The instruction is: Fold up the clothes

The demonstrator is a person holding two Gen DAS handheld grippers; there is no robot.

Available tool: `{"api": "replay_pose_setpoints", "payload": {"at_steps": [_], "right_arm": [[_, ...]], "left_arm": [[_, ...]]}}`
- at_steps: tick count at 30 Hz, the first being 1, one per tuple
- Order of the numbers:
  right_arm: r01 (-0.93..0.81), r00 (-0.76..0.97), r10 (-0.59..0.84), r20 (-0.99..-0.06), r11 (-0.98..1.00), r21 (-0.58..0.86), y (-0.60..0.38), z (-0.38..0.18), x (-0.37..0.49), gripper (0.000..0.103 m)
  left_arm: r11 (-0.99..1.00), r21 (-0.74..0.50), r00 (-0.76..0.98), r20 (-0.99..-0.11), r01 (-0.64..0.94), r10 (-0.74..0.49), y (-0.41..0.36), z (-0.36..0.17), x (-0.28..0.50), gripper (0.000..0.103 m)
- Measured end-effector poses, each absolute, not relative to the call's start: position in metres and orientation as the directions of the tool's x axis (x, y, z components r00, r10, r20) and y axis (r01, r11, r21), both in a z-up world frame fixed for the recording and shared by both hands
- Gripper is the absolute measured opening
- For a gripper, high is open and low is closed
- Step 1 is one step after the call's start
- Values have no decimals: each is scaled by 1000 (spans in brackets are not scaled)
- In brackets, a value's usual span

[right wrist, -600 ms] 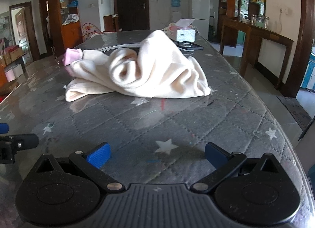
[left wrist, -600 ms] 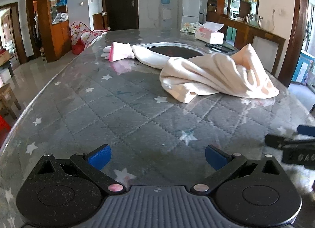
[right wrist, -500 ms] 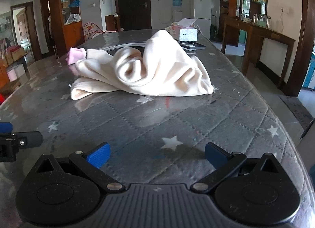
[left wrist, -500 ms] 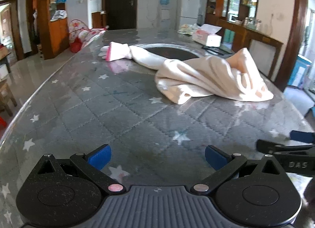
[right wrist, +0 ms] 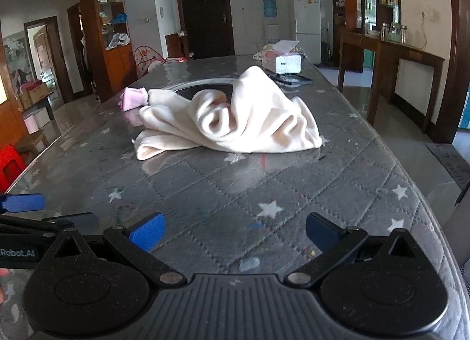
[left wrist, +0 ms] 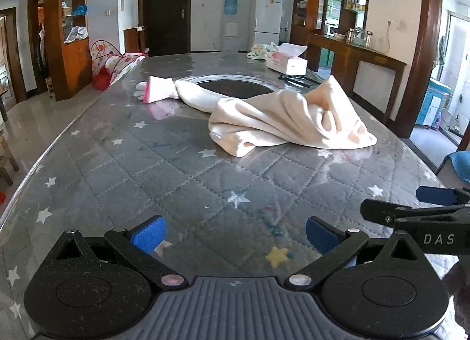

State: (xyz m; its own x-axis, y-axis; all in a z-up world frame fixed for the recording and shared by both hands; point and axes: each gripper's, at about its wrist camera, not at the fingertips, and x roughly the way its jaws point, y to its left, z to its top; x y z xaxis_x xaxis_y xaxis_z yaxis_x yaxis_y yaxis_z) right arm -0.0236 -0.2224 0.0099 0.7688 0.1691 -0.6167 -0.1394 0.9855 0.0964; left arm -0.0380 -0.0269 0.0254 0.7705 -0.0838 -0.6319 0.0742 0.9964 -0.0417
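A cream garment with a pink cuff lies crumpled in a heap at the middle of the grey star-quilted table. It also shows in the right wrist view, with its pink cuff to the left. My left gripper is open and empty, low over the near table, well short of the garment. My right gripper is open and empty too, beside the left one. The right gripper's fingers show at the right edge of the left wrist view.
A tissue box and a flat dark item lie on the far end of the table. A round inset sits under the garment's sleeve. A wooden side table stands to the right, shelves to the left.
Both grippers have drawn back and risen a little, so the garment looks farther away. The garment has not moved. Both grippers stay open.
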Motion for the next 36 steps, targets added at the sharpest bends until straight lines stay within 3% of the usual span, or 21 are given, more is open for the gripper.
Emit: {"api": "replay_pose_setpoints", "payload": {"at_steps": [36], "right_arm": [[-69, 807, 120, -578, 992, 109, -232, 25, -60, 103]], "left_arm": [[993, -21, 782, -614, 113, -103, -42, 42, -62, 103]]}}
